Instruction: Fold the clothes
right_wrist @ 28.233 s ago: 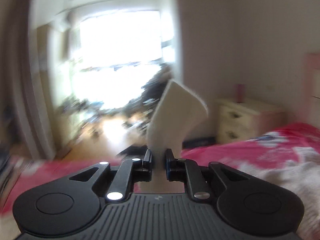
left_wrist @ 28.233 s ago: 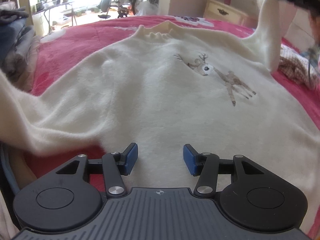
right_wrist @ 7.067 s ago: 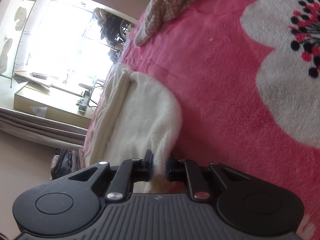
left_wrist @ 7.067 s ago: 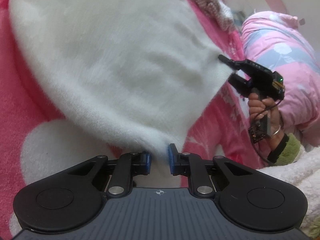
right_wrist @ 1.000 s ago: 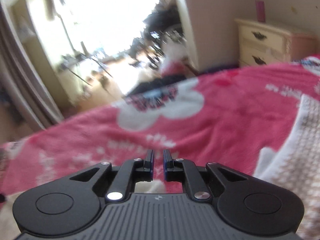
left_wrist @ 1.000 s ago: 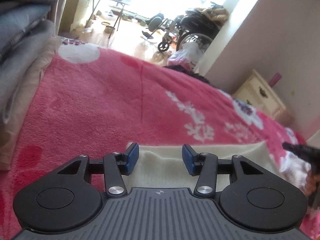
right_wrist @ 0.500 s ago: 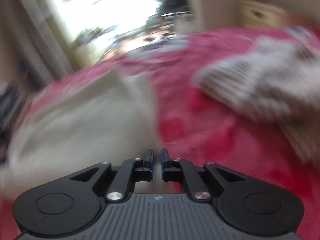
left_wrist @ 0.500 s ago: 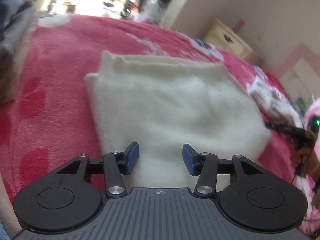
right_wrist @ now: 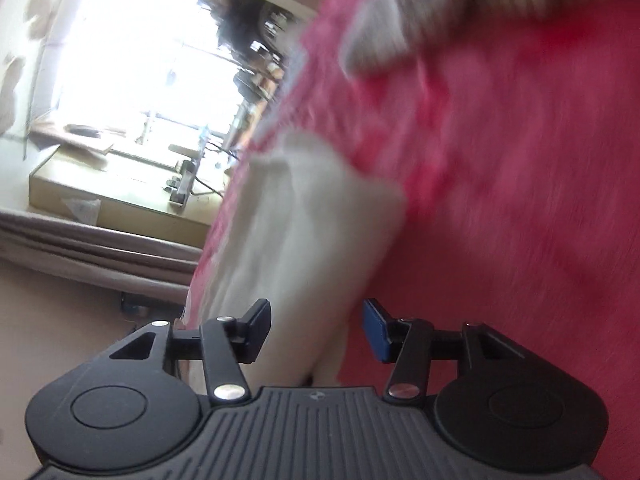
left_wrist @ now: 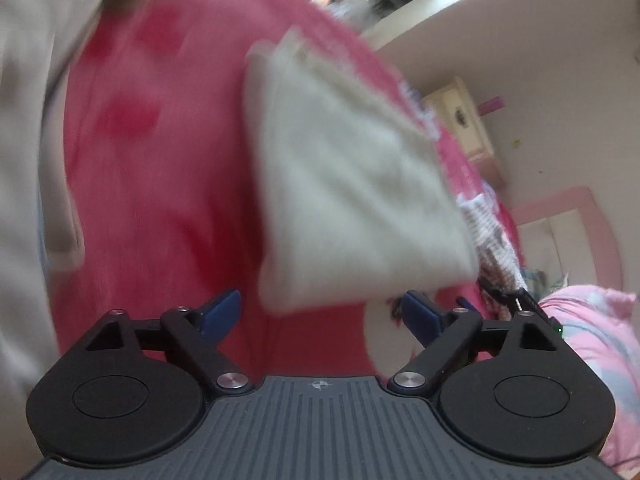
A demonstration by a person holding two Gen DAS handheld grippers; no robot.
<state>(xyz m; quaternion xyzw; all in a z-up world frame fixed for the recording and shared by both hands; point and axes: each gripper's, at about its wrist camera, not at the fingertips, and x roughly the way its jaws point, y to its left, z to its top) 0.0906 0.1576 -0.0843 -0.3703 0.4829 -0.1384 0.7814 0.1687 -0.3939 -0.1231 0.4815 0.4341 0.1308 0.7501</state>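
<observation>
The folded cream sweater (left_wrist: 352, 184) lies flat on the pink flowered blanket (left_wrist: 160, 208). My left gripper (left_wrist: 320, 314) hovers just short of the sweater's near edge. Its jaws are opening wide and its blue pads touch nothing. In the right wrist view the sweater (right_wrist: 316, 232) runs as a thick folded strip towards the camera and passes between the fingers of my right gripper (right_wrist: 316, 320). Those jaws are opening too, and the pads stand clear of the cloth. The right gripper (left_wrist: 508, 296) shows as a dark tip beyond the sweater's right corner.
A brown-and-white checked garment (left_wrist: 492, 232) lies on the blanket beside the sweater, also seen blurred (right_wrist: 440, 4). A pink quilt (left_wrist: 592, 324) is at the right, beige cloth (left_wrist: 24, 128) at the left. A cream dresser (left_wrist: 460, 120) stands by the wall.
Both pairs of jaws have spread, the right from shut to open. The left gripper has drawn back off the sweater, and both views have rolled.
</observation>
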